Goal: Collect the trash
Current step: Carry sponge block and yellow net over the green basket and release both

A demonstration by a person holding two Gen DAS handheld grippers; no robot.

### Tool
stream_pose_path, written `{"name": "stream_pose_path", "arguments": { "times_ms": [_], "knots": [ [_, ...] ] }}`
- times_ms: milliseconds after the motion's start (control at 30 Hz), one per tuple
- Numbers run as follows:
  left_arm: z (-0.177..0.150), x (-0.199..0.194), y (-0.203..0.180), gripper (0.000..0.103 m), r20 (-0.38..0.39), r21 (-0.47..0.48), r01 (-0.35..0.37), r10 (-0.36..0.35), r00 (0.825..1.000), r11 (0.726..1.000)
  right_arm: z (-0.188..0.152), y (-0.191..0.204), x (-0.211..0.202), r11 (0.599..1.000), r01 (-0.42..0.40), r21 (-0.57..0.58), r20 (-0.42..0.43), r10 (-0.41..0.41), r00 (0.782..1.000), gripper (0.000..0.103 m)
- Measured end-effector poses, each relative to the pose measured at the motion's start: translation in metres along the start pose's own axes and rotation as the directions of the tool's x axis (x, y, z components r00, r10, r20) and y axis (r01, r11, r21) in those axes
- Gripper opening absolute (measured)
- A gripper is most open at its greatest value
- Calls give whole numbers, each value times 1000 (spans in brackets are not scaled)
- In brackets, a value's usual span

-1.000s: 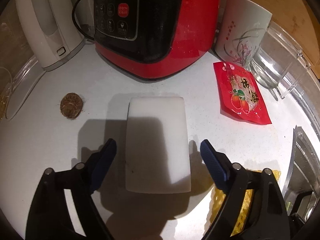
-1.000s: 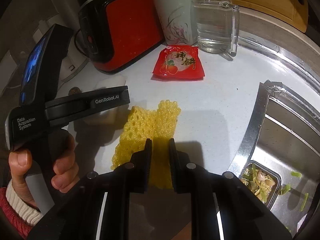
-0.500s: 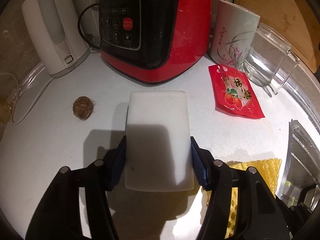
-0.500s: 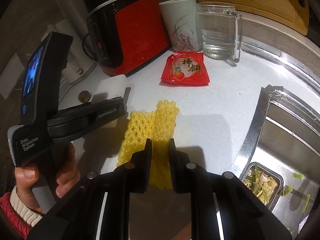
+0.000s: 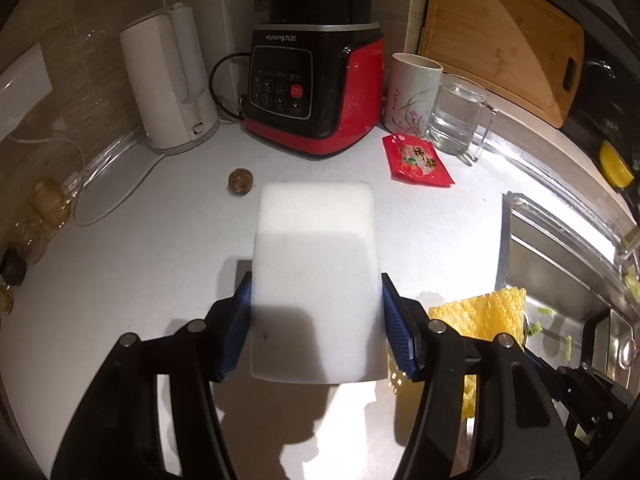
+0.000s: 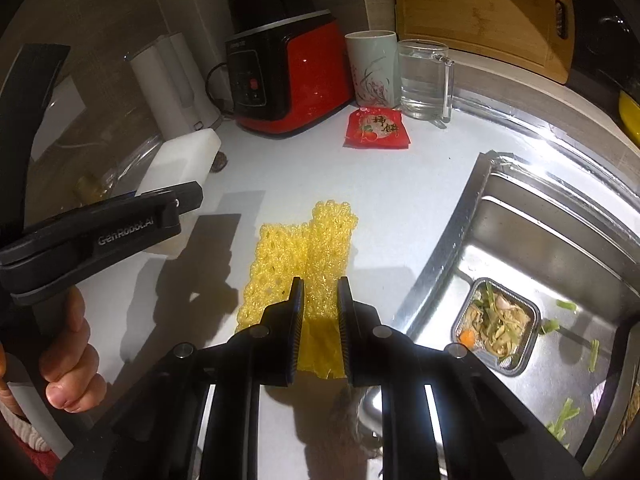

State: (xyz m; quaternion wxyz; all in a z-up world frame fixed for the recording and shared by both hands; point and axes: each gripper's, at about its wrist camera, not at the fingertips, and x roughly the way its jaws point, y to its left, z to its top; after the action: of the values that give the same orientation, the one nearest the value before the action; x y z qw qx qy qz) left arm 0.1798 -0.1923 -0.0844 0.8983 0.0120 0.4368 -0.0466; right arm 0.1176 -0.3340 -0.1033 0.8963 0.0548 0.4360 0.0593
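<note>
My left tongs [image 5: 316,320] clamped on a white foam block [image 5: 316,276] raised above the surface [image 5: 160,264], my right tongs [image 6: 320,300] pinching yellow foam netting [image 6: 304,248], red snack packet [image 6: 378,127] lying near the mugs, sink [image 6: 532,248] alongside.

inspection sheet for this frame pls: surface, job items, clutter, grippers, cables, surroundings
Surface: white countertop, sink at right.
Job's things: white foam block; yellow foam net; red snack packet; small brown ball.
Clutter: red blender, white kettle, cup, glass mug, food tray in sink.
Grippers: left gripper clamps block; right gripper clamps net.
Cables: black cord behind blender.
Surroundings: wooden board against wall.
</note>
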Motion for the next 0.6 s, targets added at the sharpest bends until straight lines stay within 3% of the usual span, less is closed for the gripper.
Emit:
{"name": "stream_pose_path", "arguments": {
  "times_ms": [267, 600],
  "knots": [
    [-88, -60, 6, 58, -57, 120, 90, -83, 995, 989, -87, 24, -62, 999, 31, 42, -15, -30, 999, 18],
    [-195, -116, 26, 58, -151, 267, 259, -225, 963, 928, -211, 62, -121, 982, 80, 173, -76, -68, 995, 17]
  ]
}}
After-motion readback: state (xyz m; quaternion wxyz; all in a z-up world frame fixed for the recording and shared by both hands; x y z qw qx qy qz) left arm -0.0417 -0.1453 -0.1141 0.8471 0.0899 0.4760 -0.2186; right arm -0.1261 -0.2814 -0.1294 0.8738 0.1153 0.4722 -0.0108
